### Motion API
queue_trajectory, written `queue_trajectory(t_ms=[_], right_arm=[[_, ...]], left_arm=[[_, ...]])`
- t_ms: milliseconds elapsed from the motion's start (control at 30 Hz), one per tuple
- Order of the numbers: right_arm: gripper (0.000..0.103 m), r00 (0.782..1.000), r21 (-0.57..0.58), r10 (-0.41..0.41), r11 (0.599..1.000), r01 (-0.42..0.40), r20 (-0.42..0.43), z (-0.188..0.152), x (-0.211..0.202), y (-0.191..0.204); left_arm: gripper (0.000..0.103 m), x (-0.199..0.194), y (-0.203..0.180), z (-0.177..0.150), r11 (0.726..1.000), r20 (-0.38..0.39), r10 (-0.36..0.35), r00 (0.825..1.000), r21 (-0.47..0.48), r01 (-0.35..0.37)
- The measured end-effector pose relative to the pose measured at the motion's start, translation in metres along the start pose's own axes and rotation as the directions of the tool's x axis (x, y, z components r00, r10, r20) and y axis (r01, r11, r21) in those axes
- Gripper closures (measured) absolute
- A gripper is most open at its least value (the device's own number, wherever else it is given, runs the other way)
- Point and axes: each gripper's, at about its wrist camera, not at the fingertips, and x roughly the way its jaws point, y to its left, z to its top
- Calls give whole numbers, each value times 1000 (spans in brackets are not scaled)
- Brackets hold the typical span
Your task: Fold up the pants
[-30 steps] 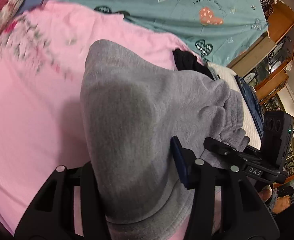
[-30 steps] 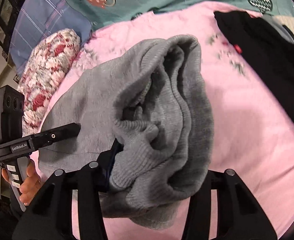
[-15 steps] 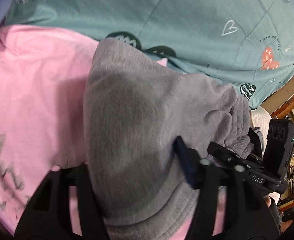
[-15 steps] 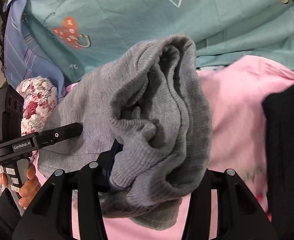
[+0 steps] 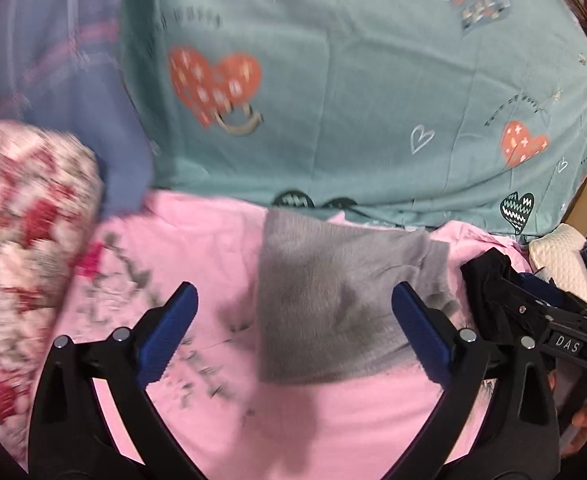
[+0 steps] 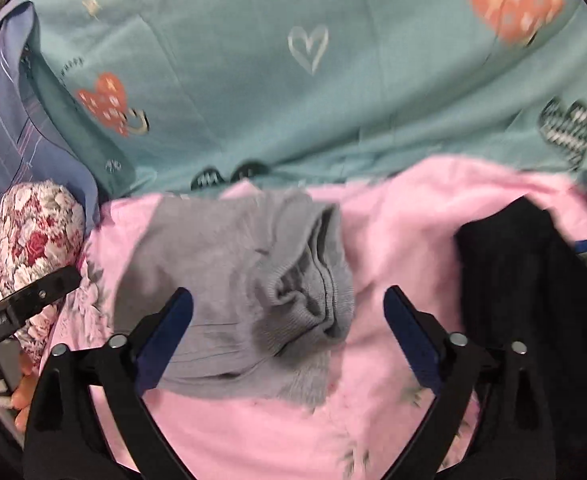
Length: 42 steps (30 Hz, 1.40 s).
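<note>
pants: one grey pair, laid folded on pink sheet, far edge near teal cover | left gripper: jaws opening wide, nothing gripped | right gripper: jaws opening wide, nothing gripped | black garment: one, at right

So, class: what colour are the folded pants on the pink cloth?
Grey pants, clearest in the right wrist view.

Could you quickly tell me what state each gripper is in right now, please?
Left gripper: jaws opening, holding nothing; the gray pants lie on the pink sheet.
Right gripper: jaws opening, holding nothing; pants released below.
</note>
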Motion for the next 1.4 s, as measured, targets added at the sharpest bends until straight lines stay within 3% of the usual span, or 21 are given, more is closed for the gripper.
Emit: queue_trajectory(t_ms=[67,200,400,533,733,900,1133,1400], right_arm=[[2,998,-11,-37,999,37,49,-1,-38,16],[1,988,-52,-100,993,107,122,-29,-110,42],[1,991,-79,-106,990,113,88,-103,-154,54],[1,982,-113,-160,979,171,98,-150,-157,54],[1,974,-124,-211,967,221,86,-185,-138,46],[1,959,-131,-262,952,276,109,-194,-130,41],[1,960,-165,-272,946,279,64,-201,-117,41],[1,961,-172,-264,946,275,88,-201,-126,45]], left_arm=[[2,-40,-14,-10,998,37,65,997,6,-65],[2,-96,-33,-47,996,68,84,994,18,-86],[2,-118,-46,-110,996,66,69,995,51,-72],[2,-102,-44,-134,995,59,84,995,45,-87],[2,-67,-31,-153,992,15,120,993,27,-121],[2,-44,-22,-161,993,-67,121,990,4,-121],[2,-46,-18,-162,990,-46,143,989,-17,-143],[2,-45,-17,-162,990,-55,138,989,-29,-139]])
